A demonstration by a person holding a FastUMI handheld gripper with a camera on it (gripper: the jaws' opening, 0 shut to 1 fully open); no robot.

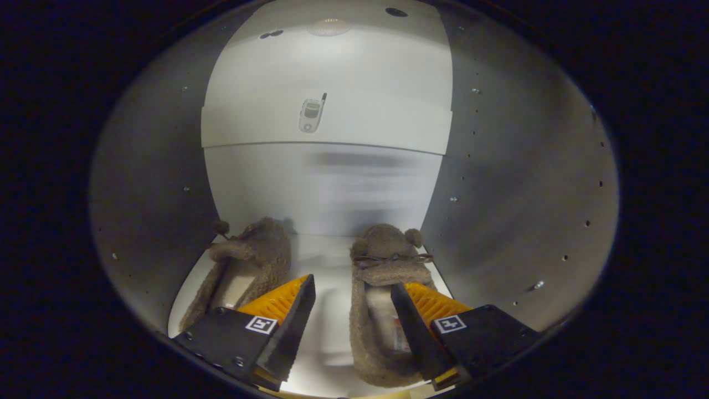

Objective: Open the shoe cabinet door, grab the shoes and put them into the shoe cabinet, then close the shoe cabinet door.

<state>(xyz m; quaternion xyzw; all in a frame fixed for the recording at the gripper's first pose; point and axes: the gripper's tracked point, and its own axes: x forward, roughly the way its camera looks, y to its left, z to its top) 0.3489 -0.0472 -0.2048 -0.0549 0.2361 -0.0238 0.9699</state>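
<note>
Low in the frame, the gripper (353,310) hangs released above two slippers (382,277), which look soft, light and best pinched at the heel rim.

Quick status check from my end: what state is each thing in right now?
Tongs: open, holding nothing.
Left slipper: resting on the cabinet floor, toe toward the back wall.
Right slipper: on the cabinet floor, partly between the fingers, not pressed.
Shoe cabinet: tongs reach inside.

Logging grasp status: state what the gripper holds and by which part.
Nothing is held. The gripper is open inside the cabinet, with the two slippers resting on the shelf.
</note>
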